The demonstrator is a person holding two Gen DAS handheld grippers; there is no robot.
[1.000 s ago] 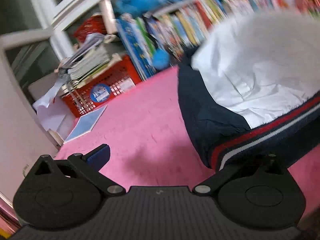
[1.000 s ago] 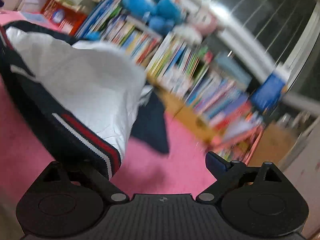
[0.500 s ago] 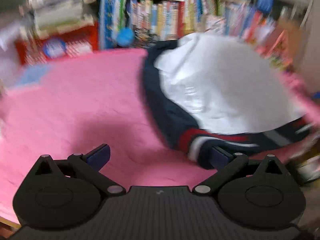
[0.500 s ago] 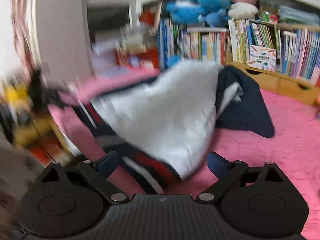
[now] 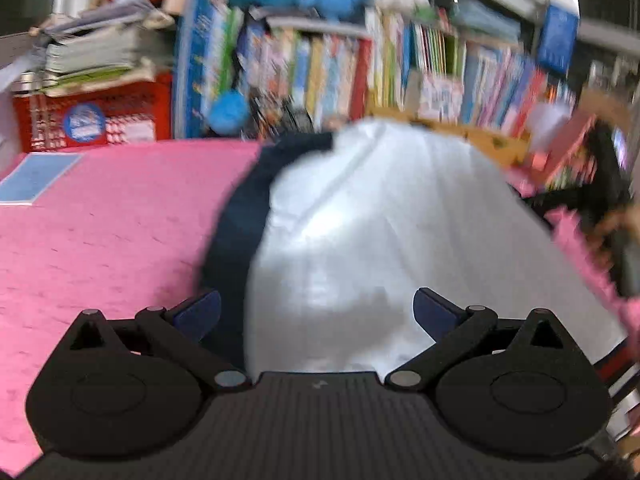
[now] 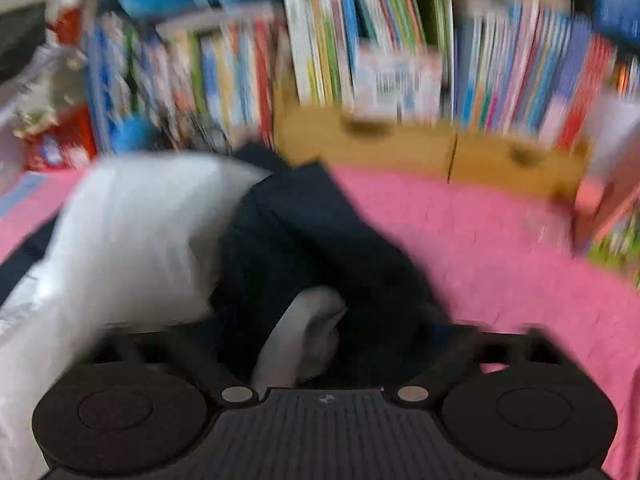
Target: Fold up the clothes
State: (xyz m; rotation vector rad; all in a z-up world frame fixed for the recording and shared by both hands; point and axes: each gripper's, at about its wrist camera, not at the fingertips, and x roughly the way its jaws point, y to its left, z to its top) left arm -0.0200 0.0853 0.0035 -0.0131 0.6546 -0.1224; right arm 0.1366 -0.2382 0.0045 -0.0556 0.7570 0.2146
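My left gripper [image 5: 316,308] hangs with its jaws wide apart over the jacket [image 5: 400,240] — white lining up, navy shell along its left edge — and nothing is pinched between the blue pads [image 5: 198,312]. The garment lies in a heap on the pink bedspread [image 5: 100,240], in front of the bookshelf [image 5: 360,68]. My right gripper [image 6: 320,344] is closing with navy and white folds of the jacket between its jaws — the blur hides the pads, so I cannot tell whether they grip.
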